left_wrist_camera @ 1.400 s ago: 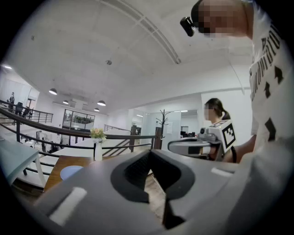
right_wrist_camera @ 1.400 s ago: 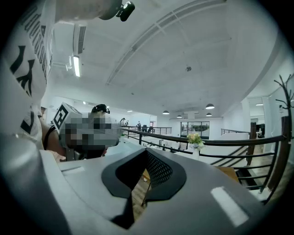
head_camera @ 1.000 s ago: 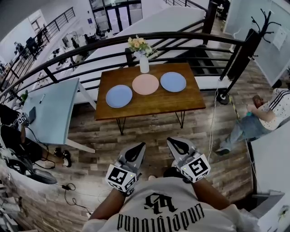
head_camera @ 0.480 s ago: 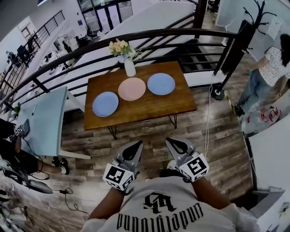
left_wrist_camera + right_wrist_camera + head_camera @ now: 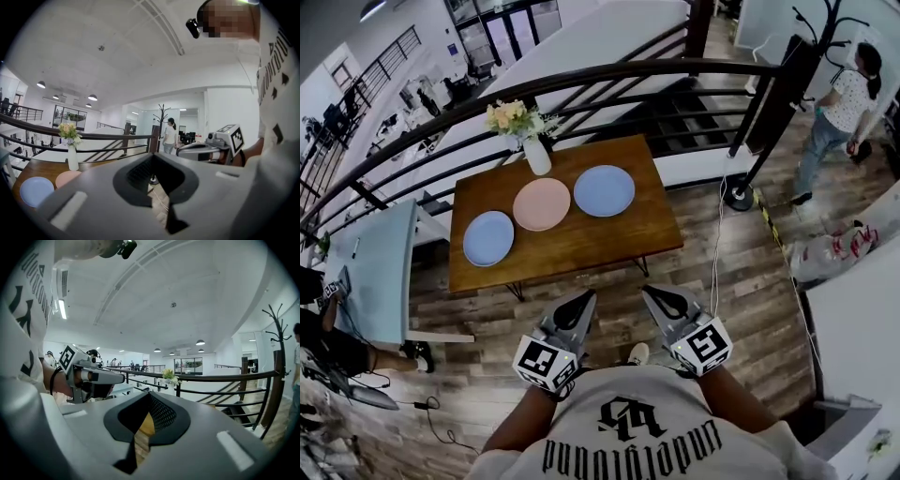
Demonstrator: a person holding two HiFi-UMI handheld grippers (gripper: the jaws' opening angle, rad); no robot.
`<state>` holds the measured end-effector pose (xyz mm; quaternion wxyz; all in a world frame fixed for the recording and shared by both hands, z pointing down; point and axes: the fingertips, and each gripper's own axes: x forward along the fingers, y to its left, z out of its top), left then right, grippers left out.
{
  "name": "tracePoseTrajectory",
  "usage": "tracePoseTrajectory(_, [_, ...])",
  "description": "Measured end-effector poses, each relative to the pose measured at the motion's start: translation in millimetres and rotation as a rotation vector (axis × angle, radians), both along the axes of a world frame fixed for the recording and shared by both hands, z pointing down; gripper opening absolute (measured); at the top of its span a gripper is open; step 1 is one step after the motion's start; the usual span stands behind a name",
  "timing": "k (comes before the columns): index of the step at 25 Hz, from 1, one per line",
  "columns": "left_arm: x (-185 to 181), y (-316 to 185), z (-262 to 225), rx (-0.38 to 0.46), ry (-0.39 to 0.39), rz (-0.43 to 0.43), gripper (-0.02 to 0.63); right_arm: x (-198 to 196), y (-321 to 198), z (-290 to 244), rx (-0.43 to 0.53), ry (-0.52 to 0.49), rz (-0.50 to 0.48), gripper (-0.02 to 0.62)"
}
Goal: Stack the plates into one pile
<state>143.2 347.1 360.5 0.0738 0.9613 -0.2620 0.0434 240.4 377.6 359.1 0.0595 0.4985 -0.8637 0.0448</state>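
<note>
We hold the left gripper and right gripper closed and empty. Reaching for the pink plate risks toppling the flower vase beside it.

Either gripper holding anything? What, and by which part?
Nothing is held. The left gripper and right gripper both have jaws together with nothing between them; the plates lie untouched on the table ahead.

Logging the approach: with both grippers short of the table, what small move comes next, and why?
Probably step closer to the table: the left blue plate, pink plate and right blue plate lie unstacked on it, and the left gripper and right gripper, both shut and empty, are short of it.
</note>
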Motion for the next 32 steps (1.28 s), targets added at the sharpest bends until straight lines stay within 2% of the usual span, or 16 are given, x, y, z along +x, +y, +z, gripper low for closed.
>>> tracePoseTrajectory(5, [29, -20, 5, -0.008, -0.020, -0.003, 0.046, 32, -23, 10, -0.014, -0.027, 0.006, 0.000])
tracePoseTrajectory(10, [37, -33, 9, -0.012, -0.019, 0.002, 0.046, 40, -35, 9, -0.011, -0.029, 0.012, 0.000])
tracePoseTrajectory(18, [47, -64, 14, -0.007, 0.002, 0.059, 0.046, 46, -59, 17, -0.015, -0.002, 0.064, 0.000])
tracePoseTrajectory(24, [35, -101, 15, -0.020, 0.012, 0.086, 0.046, 39, -93, 20, -0.031, 0.004, 0.112, 0.000])
tracePoseTrajectory(32, [-11, -177, 10, -0.009, 0.018, 0.136, 0.046, -13, -168, 15, -0.027, 0.019, 0.136, 0.000])
